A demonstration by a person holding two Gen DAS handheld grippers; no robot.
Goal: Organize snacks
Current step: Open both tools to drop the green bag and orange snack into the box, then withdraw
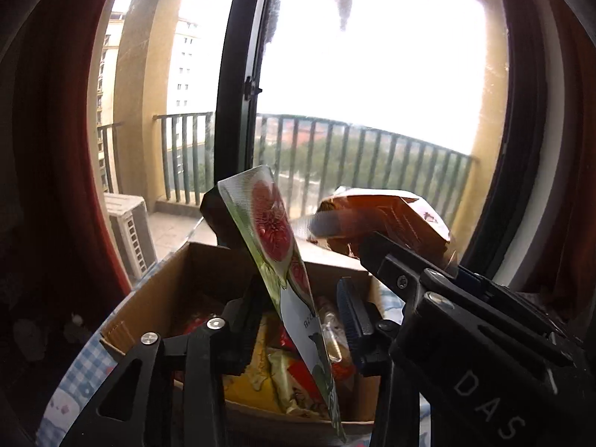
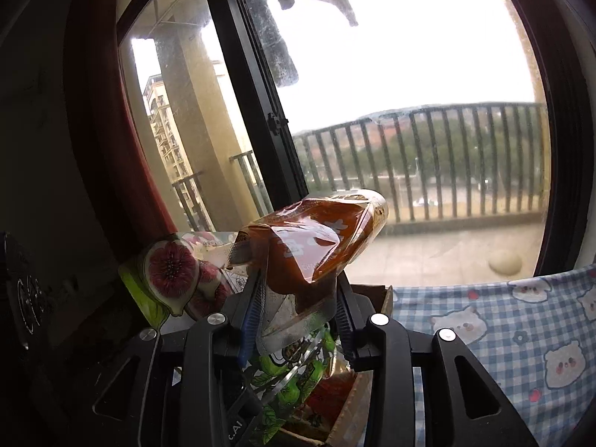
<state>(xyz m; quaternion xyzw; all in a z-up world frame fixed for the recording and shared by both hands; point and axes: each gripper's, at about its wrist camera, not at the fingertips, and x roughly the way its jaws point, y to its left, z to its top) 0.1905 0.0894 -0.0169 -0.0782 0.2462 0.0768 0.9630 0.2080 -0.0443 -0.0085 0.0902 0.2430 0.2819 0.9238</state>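
Observation:
A flat packet printed with cut figs (image 1: 272, 223) stands on edge between the fingers of my left gripper (image 1: 298, 290). It leans on the left finger, and a wide gap separates it from the right finger, so the gripper is open. My right gripper (image 2: 300, 287) is shut on an orange-brown snack bag (image 2: 320, 238), whose clear lower end fills the space between the pads. Both packets are up above an open cardboard box (image 1: 149, 290) that holds several more snack packets. In the right wrist view the fig packet (image 2: 171, 268) is just left of the orange bag.
The box (image 2: 357, 406) sits on a blue checked cloth with bear prints (image 2: 503, 335). Straight ahead is a large window with a black frame (image 1: 238, 74) and a balcony railing (image 1: 354, 156) beyond. A red curtain (image 1: 74, 149) hangs at the left.

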